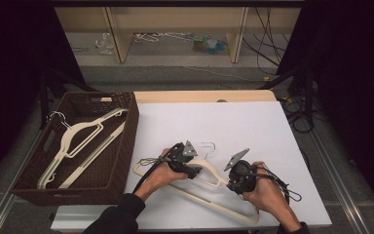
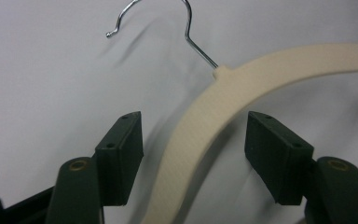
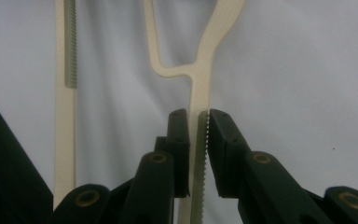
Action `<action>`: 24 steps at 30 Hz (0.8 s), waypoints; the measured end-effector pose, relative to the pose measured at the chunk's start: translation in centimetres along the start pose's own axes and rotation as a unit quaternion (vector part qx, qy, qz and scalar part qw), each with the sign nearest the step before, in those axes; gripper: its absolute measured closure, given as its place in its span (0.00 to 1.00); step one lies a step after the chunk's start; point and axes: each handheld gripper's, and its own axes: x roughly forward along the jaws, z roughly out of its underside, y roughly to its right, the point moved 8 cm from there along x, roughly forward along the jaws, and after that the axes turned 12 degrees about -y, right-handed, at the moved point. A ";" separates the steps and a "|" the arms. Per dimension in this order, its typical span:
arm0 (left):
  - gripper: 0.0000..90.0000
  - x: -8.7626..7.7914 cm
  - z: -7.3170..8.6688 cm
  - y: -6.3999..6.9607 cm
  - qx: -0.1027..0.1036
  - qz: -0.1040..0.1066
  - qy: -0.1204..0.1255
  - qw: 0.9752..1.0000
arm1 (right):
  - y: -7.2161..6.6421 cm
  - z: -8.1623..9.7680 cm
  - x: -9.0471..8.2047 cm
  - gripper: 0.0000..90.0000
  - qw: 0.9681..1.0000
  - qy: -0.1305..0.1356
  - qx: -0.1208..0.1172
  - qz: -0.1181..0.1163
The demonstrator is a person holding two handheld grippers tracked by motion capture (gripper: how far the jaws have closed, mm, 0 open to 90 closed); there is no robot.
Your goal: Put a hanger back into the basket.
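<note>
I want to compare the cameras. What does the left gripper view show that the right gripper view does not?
Left gripper view: the hanger's metal hook and curved shoulder, with the left gripper open and its jaws standing apart on either side of the shoulder. Right gripper view: the right gripper shut on a thin arm of the hanger, and the ridged lower bar. Both: the cream hanger on the white sheet.

Both hands are covering parts of the table's cream hanger (image 1: 209,187); clutter (image 1: 209,44) on the far shelf is blurring together.
</note>
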 end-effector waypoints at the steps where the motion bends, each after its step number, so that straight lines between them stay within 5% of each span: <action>1: 0.44 0.0 -0.1 0.1 0.002 0.006 0.002 1.000 | -0.1 -0.1 0.0 0.88 1.000 0.002 -0.004 -0.002; 4: 0.52 0.0 -0.2 0.2 0.014 0.021 0.000 1.000 | -0.2 -0.1 0.0 0.88 1.000 0.003 -0.007 -0.002; 6: 0.58 -0.3 0.1 -0.1 0.050 0.019 -0.022 0.998 | -0.3 -0.1 0.0 0.88 1.000 0.003 -0.009 -0.003; 24: 0.75 -5.3 0.2 1.0 0.108 0.042 -0.002 0.993 | 0.5 1.1 -0.4 0.88 0.999 0.035 -0.013 -0.022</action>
